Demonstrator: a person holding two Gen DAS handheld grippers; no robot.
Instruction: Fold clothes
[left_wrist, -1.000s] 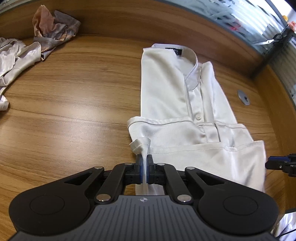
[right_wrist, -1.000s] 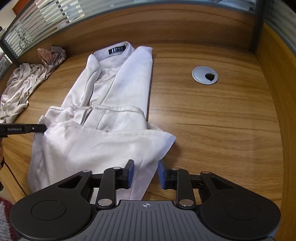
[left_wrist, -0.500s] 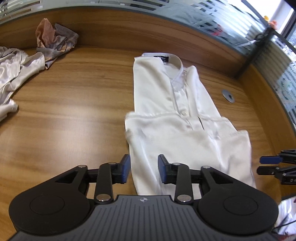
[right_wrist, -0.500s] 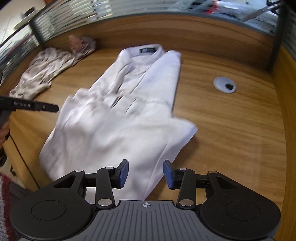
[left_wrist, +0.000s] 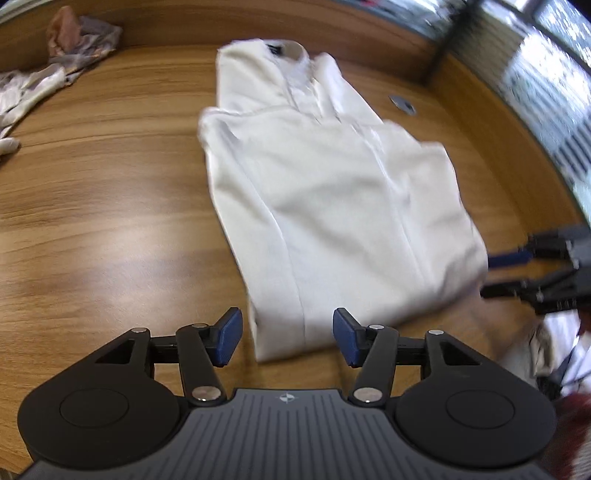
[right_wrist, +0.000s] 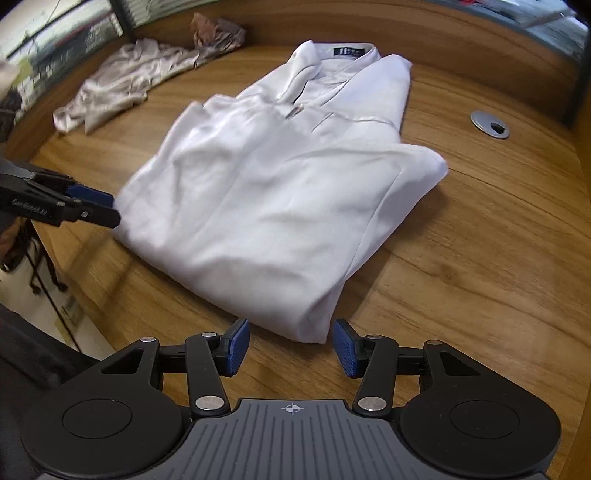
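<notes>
Left wrist view is showing the white shirt (left_wrist: 332, 206) lying flat on the wooden bench (left_wrist: 110, 221), its lower half already folded up over the body and the collar pointing to the far edge. Judging from that, the step in hand is letting go after the fold and pulling back, so the claws should be lifting clear of the cloth without dragging the near fold, or the layers may be sliding apart on this slippery-looking fabric. A good next grip would be taking both near corners together, keeping the edge straight.

Left claw (left_wrist: 288, 338) is standing released, its jaws having just been opening, with the near corner of the shirt lying between them but neither blue pad pressing on it. Right claw (right_wrist: 291, 349) is likewise released, jaws also just widening, and the other near corner is sitting just ahead of the gap, apparently untouched.

Crumpled beige garments (right_wrist: 122, 81) are waiting well apart at the bench's far left, near a brownish cloth (right_wrist: 218, 33), and a round cable grommet (right_wrist: 489, 124) is sitting off to the right
</notes>
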